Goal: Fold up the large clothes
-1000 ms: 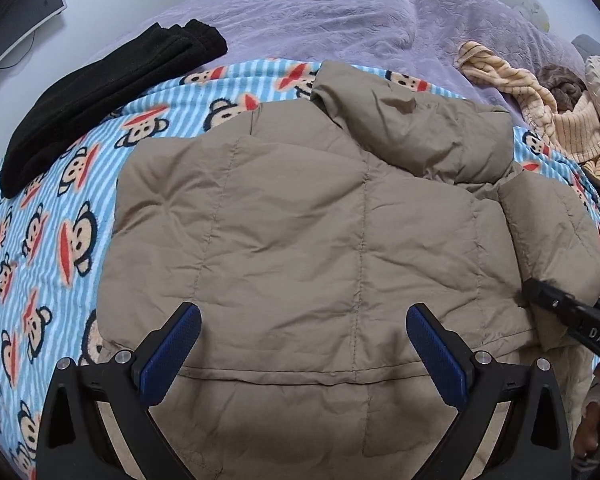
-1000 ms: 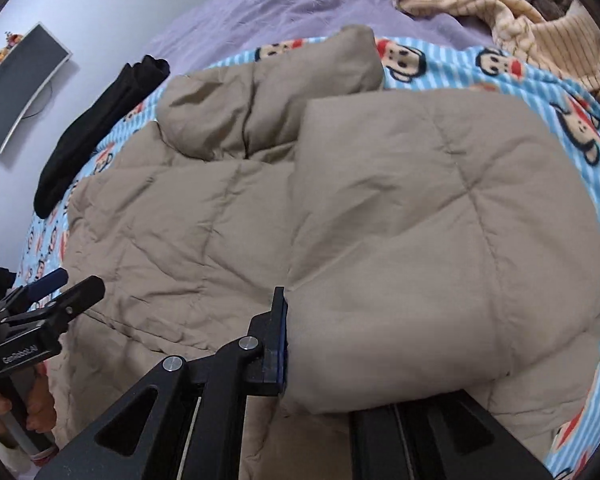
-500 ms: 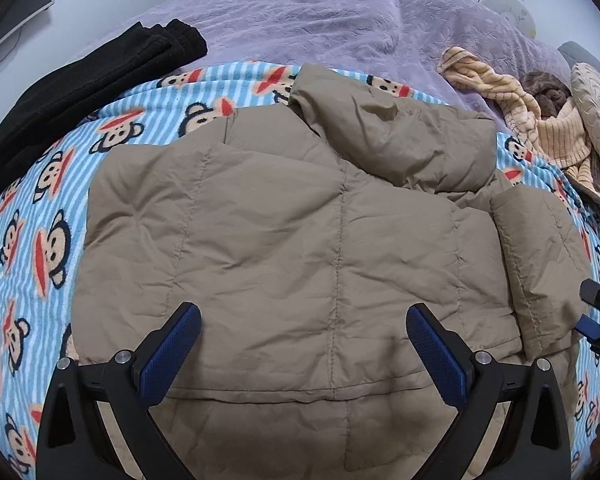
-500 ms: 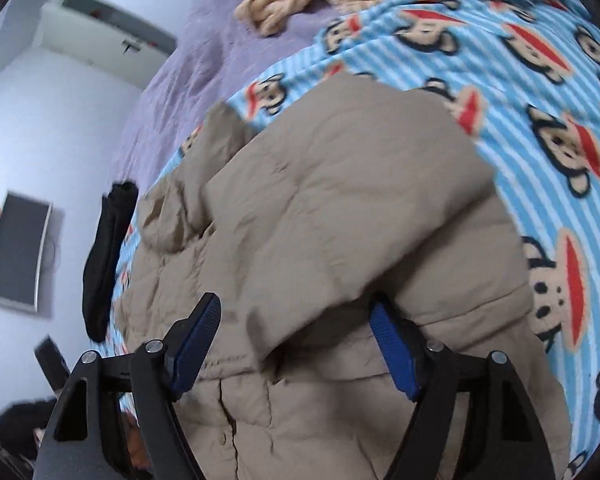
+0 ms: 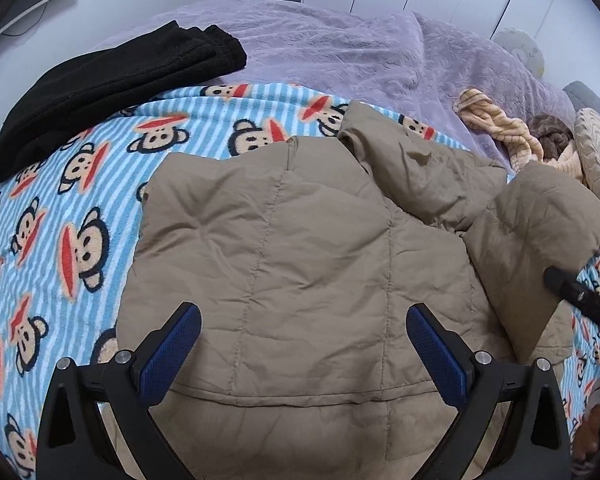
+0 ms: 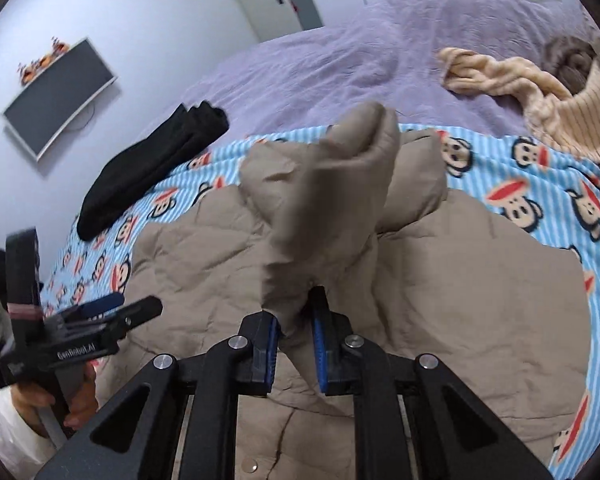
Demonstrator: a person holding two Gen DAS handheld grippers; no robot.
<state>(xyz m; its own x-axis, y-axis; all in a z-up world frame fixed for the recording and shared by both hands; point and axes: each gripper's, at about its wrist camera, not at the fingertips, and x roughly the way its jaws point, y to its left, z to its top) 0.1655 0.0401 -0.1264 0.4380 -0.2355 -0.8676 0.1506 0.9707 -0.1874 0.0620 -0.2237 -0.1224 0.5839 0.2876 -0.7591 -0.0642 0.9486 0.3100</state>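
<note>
A big tan puffy jacket [image 5: 300,248] lies spread out on the monkey blanket [image 5: 72,216] on the bed [image 5: 340,44]. The step in hand looks like folding a sleeve in. The right hand-held gripper [image 6: 296,344] is pinched tight on the sleeve [image 6: 332,200] and lifts it up above the jacket. The left hand-held gripper [image 5: 300,344] hangs over the bottom part of the jacket with its two blue pads wide apart, holding nothing.

Next, I think the sleeve needs to go across the middle of the jacket and be laid down flat. The left one could press the jacket so it does not slide.

There are no boxes or baskets here. Folded black clothes [image 5: 112,80] and a striped beige top [image 6: 540,100] lie apart on the bed.
</note>
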